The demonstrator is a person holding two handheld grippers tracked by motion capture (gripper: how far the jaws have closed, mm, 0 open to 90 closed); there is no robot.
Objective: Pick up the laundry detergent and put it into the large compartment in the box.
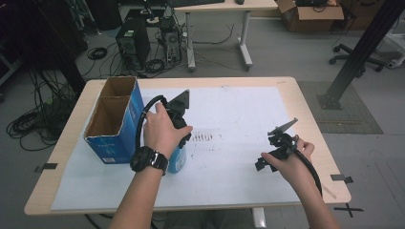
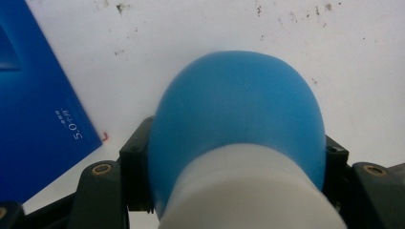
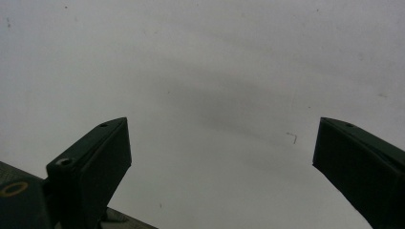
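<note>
The left tongs [image 1: 180, 143] are clamped on a blue bottle [image 1: 177, 160] that stands on the white sheet [image 1: 239, 109] covering the surface [image 1: 305, 109], near the left of centre. In the left gripper view the bottle [image 2: 239, 114] is a rounded blue body with a white part nearest the camera, and a black jaw presses against each of its sides. The person's left hand [image 1: 162, 131], with a black watch [image 1: 149, 160] on the wrist, wraps the gripper from above.

Just left of the bottle stands an open blue cardboard box [image 1: 114, 119], its brown inside split into two compartments. On its blue wall [image 2: 33, 119] small white print reads "5.0", followed by letters too small to make out.

The right tongs [image 1: 261, 162] are held by the right hand [image 1: 291, 164] near the right edge, well apart from the bottle. In the right gripper view the tongs [image 3: 222, 143] stand wide open over bare white sheet, with nothing between the jaws.

Faint dark marks [image 1: 203, 137] dot the sheet right of the bottle.
</note>
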